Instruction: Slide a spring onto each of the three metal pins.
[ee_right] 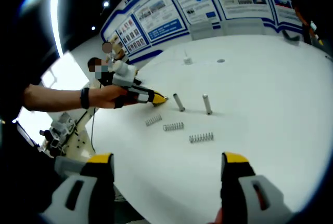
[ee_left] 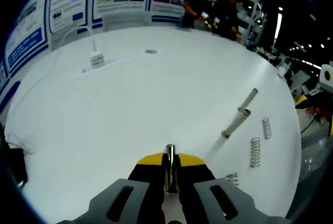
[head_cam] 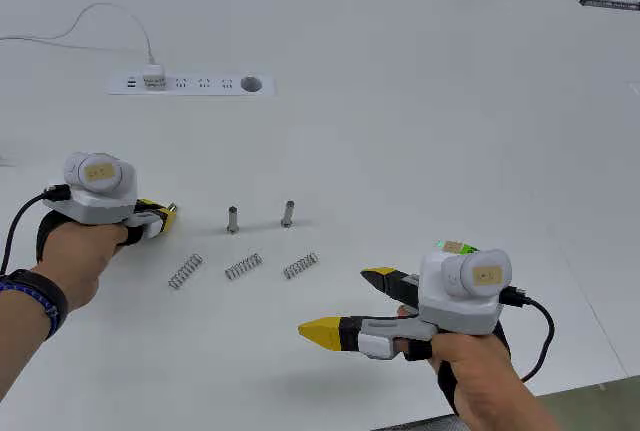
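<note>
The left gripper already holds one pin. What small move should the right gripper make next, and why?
Probably lower the open right gripper to the nearest spring and close on it. The left gripper is shut on a pin and seems ready to receive one. All three springs lie loose on the table, and no pin carries one yet.

Table: white, smooth, matt with a faint sheen. Pin and standing pins: bright polished metal. Springs: bare coiled metal wire. Left gripper, right gripper: matt grey plastic bodies, black jaws, yellow tips. Power strip: smooth white plastic. Wristband: dark cloth.
</note>
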Motion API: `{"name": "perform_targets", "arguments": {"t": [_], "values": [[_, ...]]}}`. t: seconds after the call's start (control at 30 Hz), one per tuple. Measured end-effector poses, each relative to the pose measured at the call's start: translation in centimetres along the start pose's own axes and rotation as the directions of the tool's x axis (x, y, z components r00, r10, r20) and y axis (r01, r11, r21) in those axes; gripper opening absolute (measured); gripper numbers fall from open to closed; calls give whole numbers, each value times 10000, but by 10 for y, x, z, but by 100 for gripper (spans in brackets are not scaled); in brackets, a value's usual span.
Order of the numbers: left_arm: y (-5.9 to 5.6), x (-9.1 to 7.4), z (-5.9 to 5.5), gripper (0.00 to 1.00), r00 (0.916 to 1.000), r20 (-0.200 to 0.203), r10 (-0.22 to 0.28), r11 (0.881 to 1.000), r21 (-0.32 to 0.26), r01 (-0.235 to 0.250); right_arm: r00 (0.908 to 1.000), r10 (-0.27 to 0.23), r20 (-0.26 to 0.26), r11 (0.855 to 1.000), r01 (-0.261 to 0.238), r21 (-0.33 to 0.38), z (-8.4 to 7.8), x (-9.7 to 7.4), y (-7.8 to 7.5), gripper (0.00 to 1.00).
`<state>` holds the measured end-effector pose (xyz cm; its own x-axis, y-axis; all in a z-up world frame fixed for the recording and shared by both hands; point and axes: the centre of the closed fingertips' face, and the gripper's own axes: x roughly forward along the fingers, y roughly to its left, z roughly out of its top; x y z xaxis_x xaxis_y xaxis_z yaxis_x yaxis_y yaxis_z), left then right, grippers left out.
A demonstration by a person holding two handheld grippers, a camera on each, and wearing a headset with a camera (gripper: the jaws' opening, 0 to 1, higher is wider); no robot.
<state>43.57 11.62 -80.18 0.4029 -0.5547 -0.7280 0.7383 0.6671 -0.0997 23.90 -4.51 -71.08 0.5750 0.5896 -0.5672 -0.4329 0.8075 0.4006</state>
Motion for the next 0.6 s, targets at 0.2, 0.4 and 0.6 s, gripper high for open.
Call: {"name": "perform_targets", "arguments": {"t": [0.2, 0.4, 0.6], "values": [[-10, 1, 2, 10, 9996, -231, -155, 9952, 961, 177, 10000, 31, -48, 10000, -31, -11, -1, 1, 1, 86], [-11, 2, 4, 11, 9992, -405, -22, 9832, 1822, 96, 10000, 71, 6, 10000, -71, 9, 1, 1, 3, 86], [-18, 2, 3, 8, 9959, -868, -257, 9718, 2314, 453, 10000, 34, -67, 10000, -34, -19, -1, 1, 1, 85]]}}
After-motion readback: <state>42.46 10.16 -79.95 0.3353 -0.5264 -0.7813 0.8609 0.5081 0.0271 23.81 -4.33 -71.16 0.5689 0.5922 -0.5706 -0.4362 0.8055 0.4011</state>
